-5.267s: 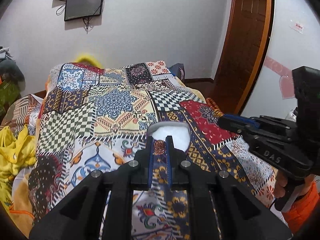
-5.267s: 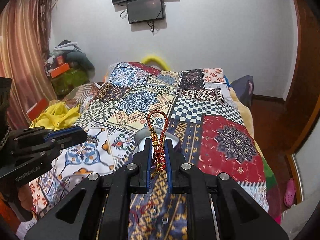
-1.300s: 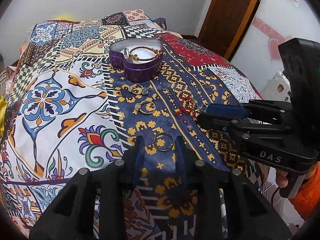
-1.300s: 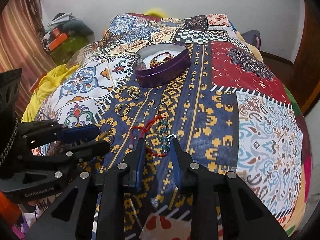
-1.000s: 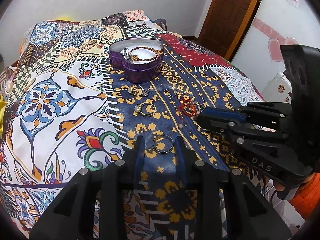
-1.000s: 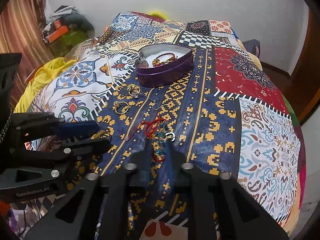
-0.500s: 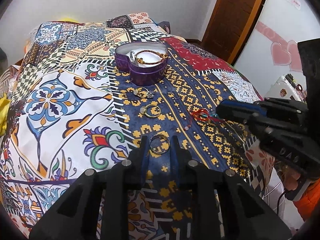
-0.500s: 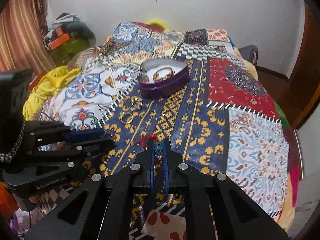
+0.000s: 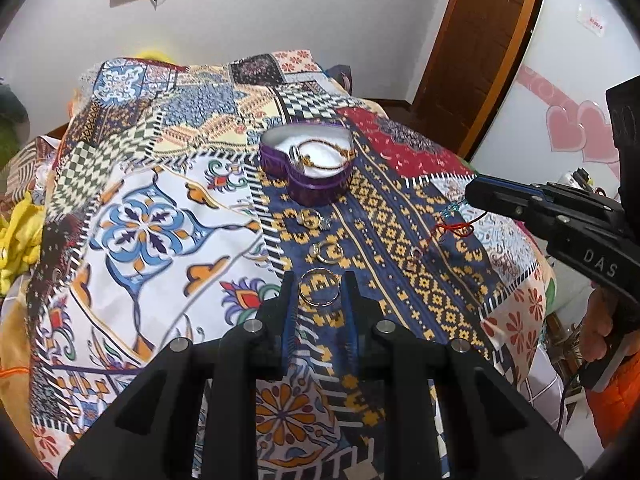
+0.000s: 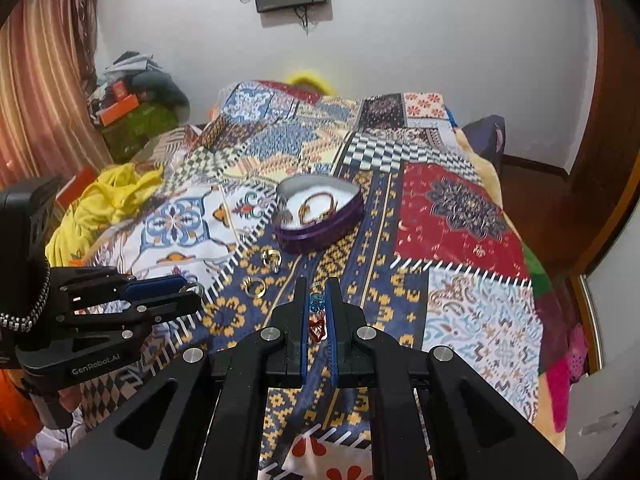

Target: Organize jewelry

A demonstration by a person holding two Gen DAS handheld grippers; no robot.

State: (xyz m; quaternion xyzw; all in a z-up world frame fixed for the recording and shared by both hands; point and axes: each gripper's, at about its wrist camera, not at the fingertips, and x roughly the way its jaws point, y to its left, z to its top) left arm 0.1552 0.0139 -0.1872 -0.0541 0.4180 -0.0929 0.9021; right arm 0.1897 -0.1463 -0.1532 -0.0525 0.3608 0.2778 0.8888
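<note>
1. Left claw (image 9: 319, 288) pinches a silver ring (image 9: 319, 287); right claw (image 10: 317, 312) is pressed together on a red cord bracelet (image 10: 316, 326).
2. Purple heart-shaped box (image 9: 308, 178) lies straight ahead of both claws on the bed, the left one nearer.

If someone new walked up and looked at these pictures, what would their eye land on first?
Probably the loud patchwork bedspread that fills both views, with a purple heart-shaped tin near its middle holding a gold bracelet on a white lining. Next, the left gripper shut on a silver bangle, and the right gripper pinching a red cord bracelet with blue beads. Two gold rings lie loose just before the tin.
</note>
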